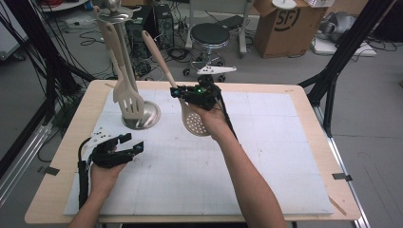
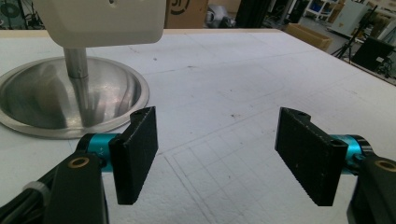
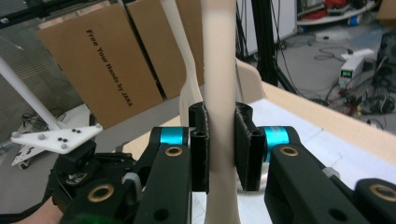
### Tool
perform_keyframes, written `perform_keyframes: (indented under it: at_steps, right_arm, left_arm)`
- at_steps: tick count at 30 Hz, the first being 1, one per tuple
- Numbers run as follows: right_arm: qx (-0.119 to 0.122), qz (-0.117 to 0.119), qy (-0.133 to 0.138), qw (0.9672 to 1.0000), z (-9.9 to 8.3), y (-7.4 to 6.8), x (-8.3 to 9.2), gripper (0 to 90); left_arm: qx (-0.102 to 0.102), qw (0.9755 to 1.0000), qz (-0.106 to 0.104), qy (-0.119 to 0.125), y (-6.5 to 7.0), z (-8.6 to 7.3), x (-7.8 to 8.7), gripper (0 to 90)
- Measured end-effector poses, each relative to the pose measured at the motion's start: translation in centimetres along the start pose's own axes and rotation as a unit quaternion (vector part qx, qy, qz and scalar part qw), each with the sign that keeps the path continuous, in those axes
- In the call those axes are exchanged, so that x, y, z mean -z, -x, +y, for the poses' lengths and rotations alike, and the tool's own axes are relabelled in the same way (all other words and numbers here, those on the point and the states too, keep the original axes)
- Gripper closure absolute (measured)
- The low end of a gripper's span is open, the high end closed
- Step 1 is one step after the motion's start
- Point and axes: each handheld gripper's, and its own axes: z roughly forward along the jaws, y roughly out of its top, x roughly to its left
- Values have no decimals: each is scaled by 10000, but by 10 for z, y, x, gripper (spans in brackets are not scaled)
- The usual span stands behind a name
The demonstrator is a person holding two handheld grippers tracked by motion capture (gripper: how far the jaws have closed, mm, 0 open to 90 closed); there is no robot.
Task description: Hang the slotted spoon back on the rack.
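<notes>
Nearest to the person's side of the table, the left gripper [image 1: 124,144] lies low over the white foam mat [image 1: 266,156], its two black jaws spread wide with nothing between them; in the left gripper view the left gripper [image 2: 217,154] looks across bare mat toward the round steel base [image 2: 70,100] of the utensil stand. Farther in, near the middle of the mat, the right gripper [image 1: 183,93] is lifted clear of the surface and clamped on the neck of a cream perforated spoon [image 1: 196,121], whose holed bowl hangs below the hand while its long handle slants up and away to the left. In the right gripper view the right gripper [image 3: 219,144] has both pads pressed against that pale handle [image 3: 218,70], which stands upright between them. Just left of it, the utensil stand [image 1: 142,116] sits on the mat with a cream slotted turner [image 1: 127,97] hanging from its top. Beyond the table stand a black stool [image 1: 209,35] and a cardboard box [image 1: 285,26].
</notes>
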Motion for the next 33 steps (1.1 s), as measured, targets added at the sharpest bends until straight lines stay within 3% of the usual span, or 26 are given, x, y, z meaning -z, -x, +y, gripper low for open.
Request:
perform_keyframes:
  at_steps: [5, 10, 21, 33]
  right_arm:
    - [101, 78, 177, 9998, 12, -4, 1, 787]
    - [172, 95, 128, 9997, 20, -8, -1, 787]
    - [138, 197, 289, 9993, 23, -7, 5, 787]
    - [50, 442, 204, 9988, 26, -6, -5, 787]
  left_arm:
    - [11, 10000, -12, 15, 0, 0, 0, 304]
    - [21, 10000, -12, 23, 0, 0, 0, 304]
    - [23, 10000, -29, 15, 0, 0, 0, 304]
    - [15, 10000, 1, 7, 0, 0, 0, 304]
